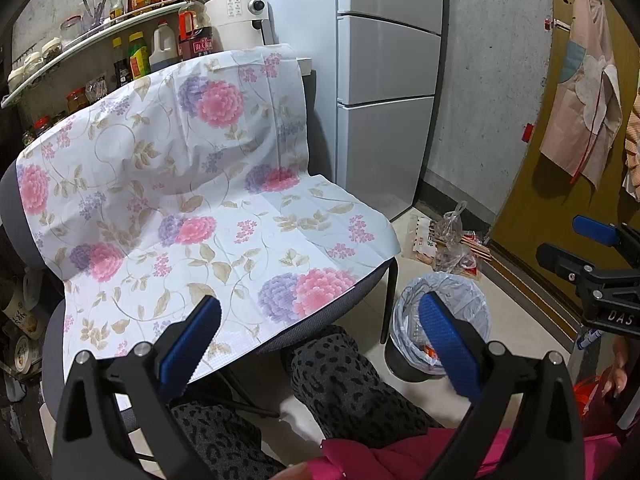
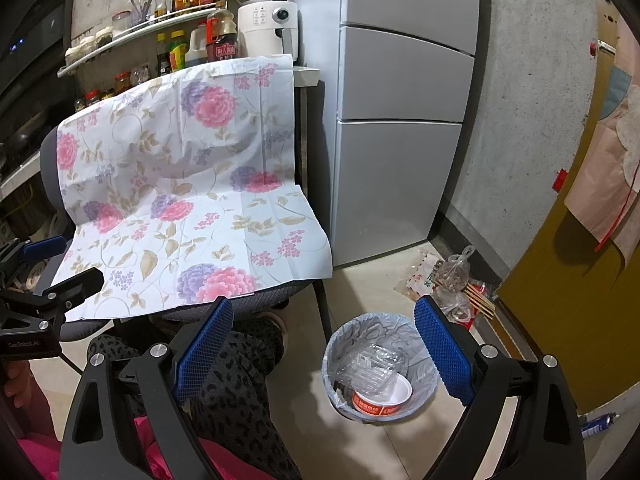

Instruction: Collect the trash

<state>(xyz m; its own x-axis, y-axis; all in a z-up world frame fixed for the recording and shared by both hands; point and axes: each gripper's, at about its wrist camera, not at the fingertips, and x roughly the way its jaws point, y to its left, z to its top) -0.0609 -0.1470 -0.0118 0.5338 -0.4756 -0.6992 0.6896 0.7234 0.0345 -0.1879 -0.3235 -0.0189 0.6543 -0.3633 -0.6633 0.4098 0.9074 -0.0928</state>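
Chair (image 2: 180,312) draped in a floral sheet (image 2: 192,200), nothing on it; lined bin (image 2: 380,364) beside it on the floor holds a clear tray (image 2: 370,368) and bowl (image 2: 384,398). Your left gripper (image 1: 320,344) and right gripper (image 2: 324,352) hold nothing, jaws wide apart. Floor bags (image 2: 452,280) by the door could tear and spill if you pinch thin film

The left black two-finger gripper with blue textured pads (image 1: 320,344) is held with its jaws spread wide and nothing between them. The right black two-finger gripper with blue ribbed pads (image 2: 324,354) is likewise spread wide and empty. The two are level, side by side. The person's legs in grey leopard-print trousers (image 1: 340,384) sit below them, bent at the knee.
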